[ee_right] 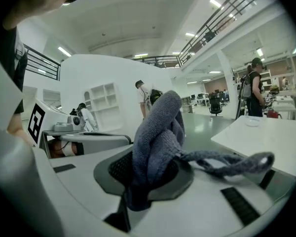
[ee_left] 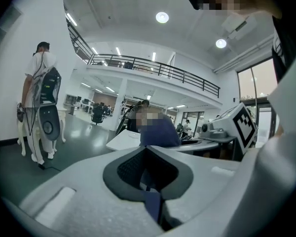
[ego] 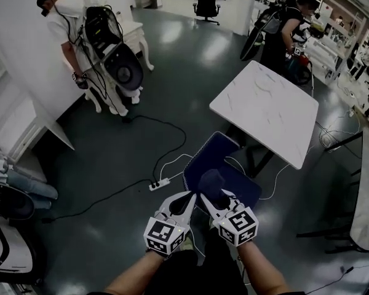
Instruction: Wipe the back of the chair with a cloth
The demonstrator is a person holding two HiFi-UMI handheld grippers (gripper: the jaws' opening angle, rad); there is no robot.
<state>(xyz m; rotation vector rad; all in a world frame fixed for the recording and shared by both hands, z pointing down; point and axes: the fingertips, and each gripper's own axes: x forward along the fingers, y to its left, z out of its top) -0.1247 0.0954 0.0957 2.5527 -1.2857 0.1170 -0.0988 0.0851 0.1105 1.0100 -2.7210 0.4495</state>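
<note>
Right gripper [ego: 207,200] pinches a bunched grey-blue cloth [ee_right: 155,137] by the blue chair [ego: 214,151]; left gripper [ego: 189,198] jaws pressed together

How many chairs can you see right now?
2: the blue chair beside the white table, and a black office chair far across the floor. Others may be hidden.

Bunched grey-blue cloth [ee_right: 155,137] over navy chair [ego: 216,152].

Open floor [ego: 172,85] left of the chair [ego: 212,155] — white table [ego: 264,109] close on its right.
</note>
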